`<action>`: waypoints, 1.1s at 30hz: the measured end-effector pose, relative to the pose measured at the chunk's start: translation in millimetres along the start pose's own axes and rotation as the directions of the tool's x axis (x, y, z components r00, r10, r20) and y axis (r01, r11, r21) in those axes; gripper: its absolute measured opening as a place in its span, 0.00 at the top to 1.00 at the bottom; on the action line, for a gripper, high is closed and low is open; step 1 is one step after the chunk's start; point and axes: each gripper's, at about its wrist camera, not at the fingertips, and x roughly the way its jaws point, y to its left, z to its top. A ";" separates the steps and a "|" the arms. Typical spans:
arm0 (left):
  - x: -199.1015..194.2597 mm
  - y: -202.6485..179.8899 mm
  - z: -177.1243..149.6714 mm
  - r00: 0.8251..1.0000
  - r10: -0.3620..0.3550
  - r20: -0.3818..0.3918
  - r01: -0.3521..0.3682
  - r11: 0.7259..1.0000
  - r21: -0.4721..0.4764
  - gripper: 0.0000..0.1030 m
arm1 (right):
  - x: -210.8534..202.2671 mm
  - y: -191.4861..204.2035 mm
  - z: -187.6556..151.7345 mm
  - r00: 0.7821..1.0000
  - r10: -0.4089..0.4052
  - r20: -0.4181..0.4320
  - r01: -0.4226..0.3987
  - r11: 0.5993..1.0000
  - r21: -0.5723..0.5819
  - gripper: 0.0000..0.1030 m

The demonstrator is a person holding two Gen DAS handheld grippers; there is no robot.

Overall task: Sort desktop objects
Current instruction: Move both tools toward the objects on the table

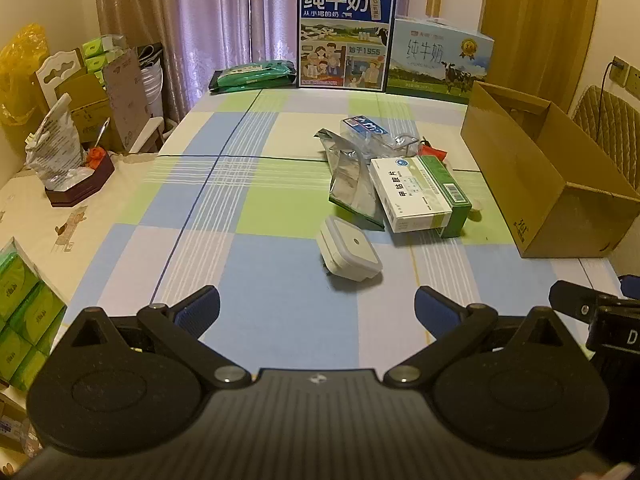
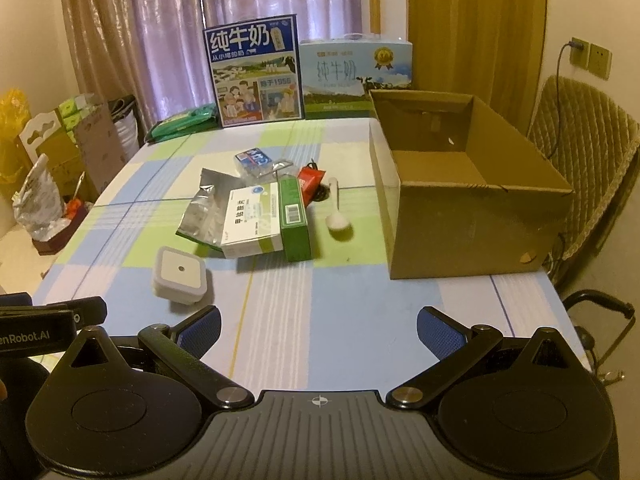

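- In the left wrist view, the left gripper (image 1: 317, 309) was held low over the near part of the checked tablecloth (image 1: 260, 280). Its blue fingers (image 1: 199, 309) were spread wide, and nothing was held between them.
- A small white square box (image 1: 349, 249) was seen just beyond the fingers, a little to the right.
- Farther off, a white and green medicine box (image 1: 418, 197) was laid partly on a silver foil bag (image 1: 350, 176).
- A clear case with a blue label (image 1: 365, 127) was seen behind them.
- An open cardboard box (image 1: 548, 176) was set at the right. What was inside could not be made out.
- Two milk cartons (image 1: 345, 36) were stood at the far edge.
- Part of the right gripper (image 1: 592, 312) was seen at the right edge.
- In the right wrist view, the right gripper (image 2: 319, 330) was held near the table edge. Its fingers (image 2: 439, 334) were spread wide too, with nothing gripped.
- The white square box (image 2: 180, 276) was seen near and to the left.
- The medicine box (image 2: 260, 220) was found in the middle, and a white spoon (image 2: 337, 216) was laid just right of it.
- A red thing (image 2: 311, 180) was seen behind the medicine box.
- The cardboard box (image 2: 472, 224) was at the right, and its bare floor could be seen.
- A padded chair (image 2: 584, 160) was stood behind the box.
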 end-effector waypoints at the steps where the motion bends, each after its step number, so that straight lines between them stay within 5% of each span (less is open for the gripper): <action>1: 0.0 -0.3 -0.1 1.000 0.000 0.000 0.000 1.000 0.002 0.01 | 0.2 -0.5 -0.1 1.000 -0.001 -0.002 0.001 1.000 0.001 0.02; 33: 4.6 1.2 -2.6 1.000 -0.011 -0.005 0.011 0.999 0.036 0.01 | 8.2 0.9 -3.4 1.000 -0.011 -0.008 0.011 1.000 -0.020 0.02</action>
